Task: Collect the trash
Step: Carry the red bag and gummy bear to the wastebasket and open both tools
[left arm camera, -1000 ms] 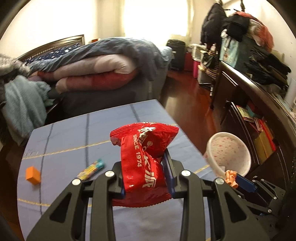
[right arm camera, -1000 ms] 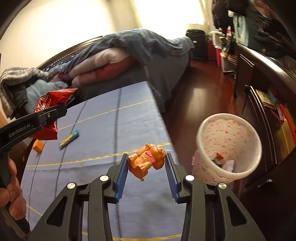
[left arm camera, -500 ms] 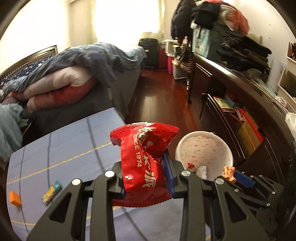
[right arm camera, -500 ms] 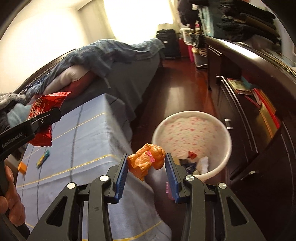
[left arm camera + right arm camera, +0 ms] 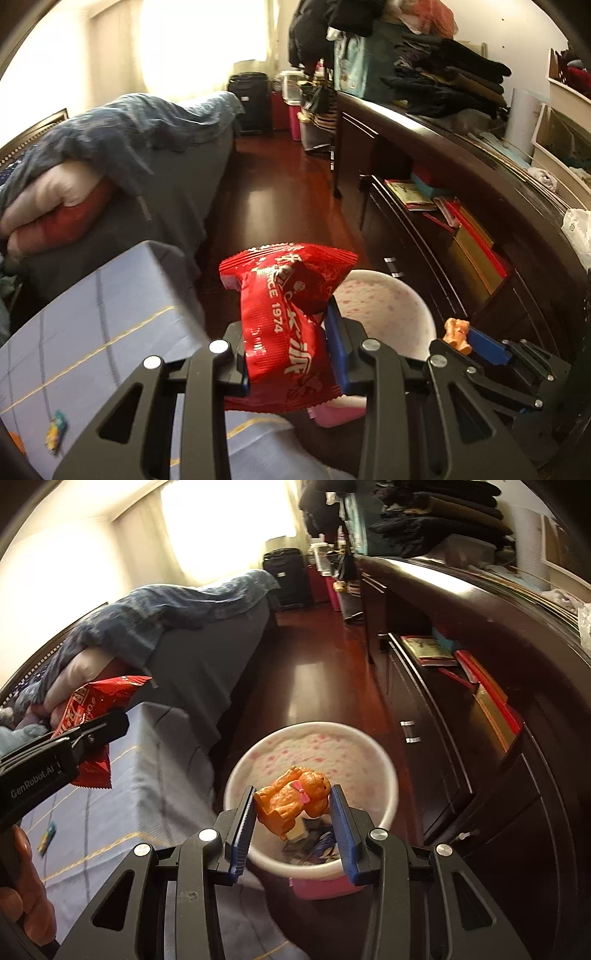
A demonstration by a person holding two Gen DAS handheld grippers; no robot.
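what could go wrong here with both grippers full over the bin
The orange toy dog is pinched only at its ends by the right gripper, so it may twist out. The red snack bag in the left gripper hangs near the trash bin rim and could miss onto the floor.
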